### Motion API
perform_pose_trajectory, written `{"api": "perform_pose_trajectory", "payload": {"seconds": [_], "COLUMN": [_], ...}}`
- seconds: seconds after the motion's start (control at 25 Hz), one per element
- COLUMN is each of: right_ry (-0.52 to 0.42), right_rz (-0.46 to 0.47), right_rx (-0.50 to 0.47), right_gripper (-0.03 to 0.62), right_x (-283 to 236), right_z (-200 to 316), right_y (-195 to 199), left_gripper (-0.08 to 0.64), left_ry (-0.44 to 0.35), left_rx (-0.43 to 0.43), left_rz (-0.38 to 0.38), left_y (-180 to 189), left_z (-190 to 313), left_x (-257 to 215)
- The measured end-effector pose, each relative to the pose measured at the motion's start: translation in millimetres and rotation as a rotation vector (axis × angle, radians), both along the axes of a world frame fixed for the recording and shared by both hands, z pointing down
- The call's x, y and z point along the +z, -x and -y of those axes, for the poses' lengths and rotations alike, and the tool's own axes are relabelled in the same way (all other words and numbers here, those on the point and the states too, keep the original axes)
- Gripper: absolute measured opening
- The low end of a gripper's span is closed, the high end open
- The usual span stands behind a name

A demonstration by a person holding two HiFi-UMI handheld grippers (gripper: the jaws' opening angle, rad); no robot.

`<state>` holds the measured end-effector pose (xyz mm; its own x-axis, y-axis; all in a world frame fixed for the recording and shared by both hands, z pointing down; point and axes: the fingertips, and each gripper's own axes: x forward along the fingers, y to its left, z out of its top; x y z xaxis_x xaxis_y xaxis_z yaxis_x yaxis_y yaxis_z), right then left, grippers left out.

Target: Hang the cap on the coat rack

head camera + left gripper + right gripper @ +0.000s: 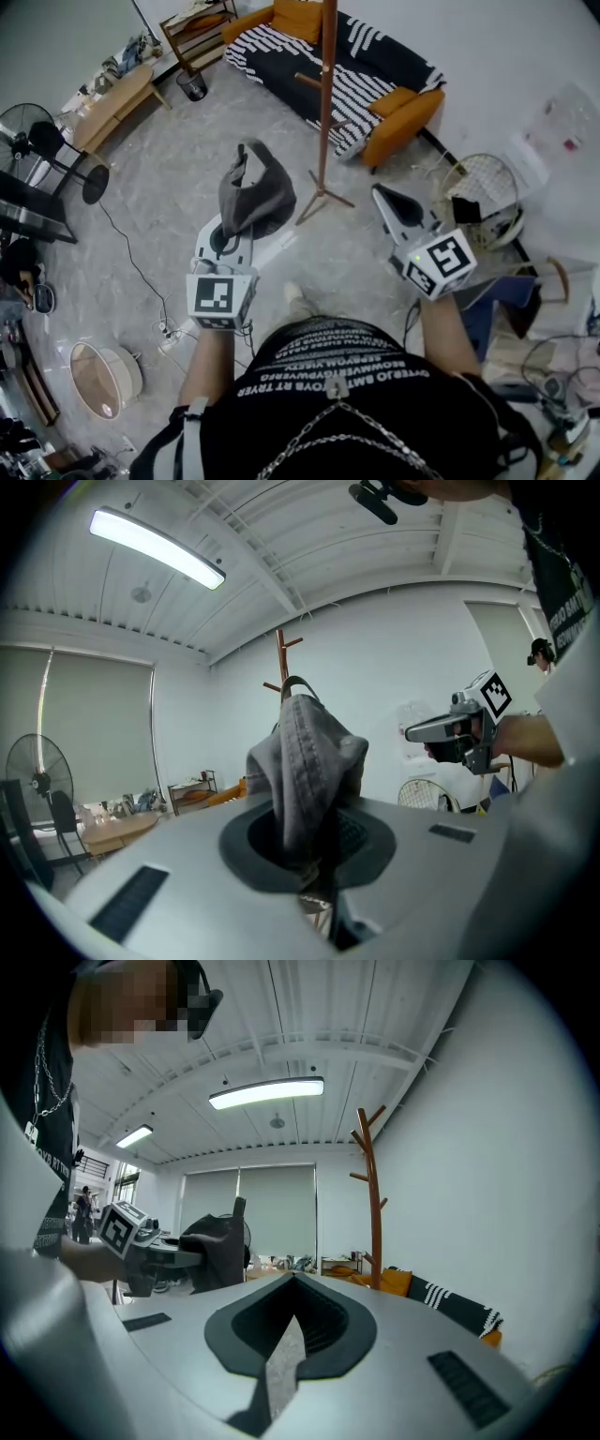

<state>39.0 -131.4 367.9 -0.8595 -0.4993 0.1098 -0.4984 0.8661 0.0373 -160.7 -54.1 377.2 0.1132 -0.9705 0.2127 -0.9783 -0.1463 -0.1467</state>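
Far off on the left a black fan [39, 141] stands on the floor, with a low wooden tabletop [111, 101] just beyond it. Nearer, the person holds the left gripper [232, 234] out in front, roughly level, its jaws pinching a grey cap [258, 192] by one edge. The cap stands up crumpled above the jaws, with its strap looping over the top. It hangs in the air to the left of the coat rack [327, 103] and clear of it, not touching the pole or any peg. The rack is a thin brown pole on splayed feet, set on the grey floor in front of a striped sofa [394, 56] with orange cushions. To the right of the rack the right gripper [382, 195] is also held out about level, well apart from the cap. Its jaws are pressed together with nothing between them. Further right a racket [483, 183] lies among clutter by the wall.
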Motion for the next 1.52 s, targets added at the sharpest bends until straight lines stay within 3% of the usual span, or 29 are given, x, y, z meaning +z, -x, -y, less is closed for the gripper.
{"api": "perform_pose_trajectory", "payload": {"seconds": [0.2,0.8,1.52], "right_ry": [0.000,0.018,-0.004], "right_rz": [0.000,-0.018,-0.046], "right_rx": [0.002,0.028,0.118], "right_gripper": [-0.009,-0.008,-0.009], "right_x": [2.4,12.8,-5.4], "right_z": [12.3,59.0,96.3], "right_y": [7.3,37.4,86.4], "left_gripper": [0.017,0.017,0.017], "left_ry": [0.007,0.026,0.014], "left_rx": [-0.020,0.025,0.167], "left_rz": [0.004,-0.010,0.006], "left_y": [13.7,39.6,80.9], "left_z": [10.5,64.6,121.5], "left_x": [9.1,19.6,7.1]}}
